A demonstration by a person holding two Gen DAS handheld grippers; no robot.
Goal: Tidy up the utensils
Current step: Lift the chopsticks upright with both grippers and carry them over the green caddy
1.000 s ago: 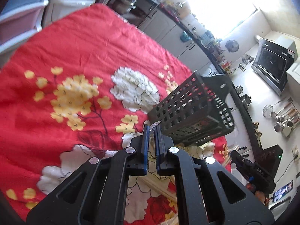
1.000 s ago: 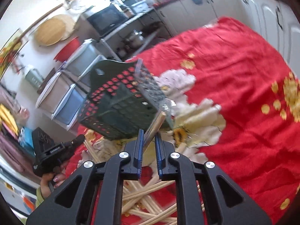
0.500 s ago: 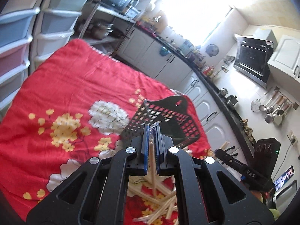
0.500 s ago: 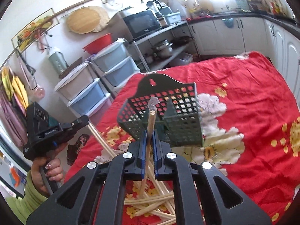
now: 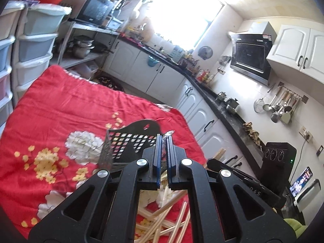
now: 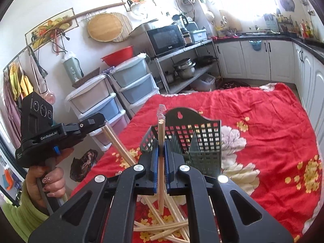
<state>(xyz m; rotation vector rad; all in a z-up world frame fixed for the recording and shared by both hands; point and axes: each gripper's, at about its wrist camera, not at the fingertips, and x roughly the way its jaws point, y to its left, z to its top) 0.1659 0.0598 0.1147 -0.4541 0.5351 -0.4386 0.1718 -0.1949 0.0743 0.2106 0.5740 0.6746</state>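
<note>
A black perforated utensil basket (image 5: 129, 143) (image 6: 192, 139) stands on the red flowered cloth. My left gripper (image 5: 163, 141) is shut on a wrapped pair of chopsticks (image 5: 167, 136), lifted in front of the basket. My right gripper (image 6: 161, 143) is shut on a wrapped wooden chopstick pair (image 6: 161, 139) held upright just before the basket's near wall. The left gripper (image 6: 101, 124) also shows at the left of the right wrist view, with its chopsticks (image 6: 119, 145) slanting down. A loose heap of chopsticks (image 5: 162, 220) (image 6: 162, 226) lies on the cloth below both grippers.
The red cloth (image 6: 273, 141) covers the table, with plastic drawer towers (image 6: 129, 85) at its left edge and white kitchen cabinets (image 5: 162, 79) beyond it. The other gripper's body (image 5: 243, 184) is close on the right in the left wrist view.
Both grippers have risen and tilted up with their chopsticks. The basket has gone from lying tilted to standing upright, lower in both views.
</note>
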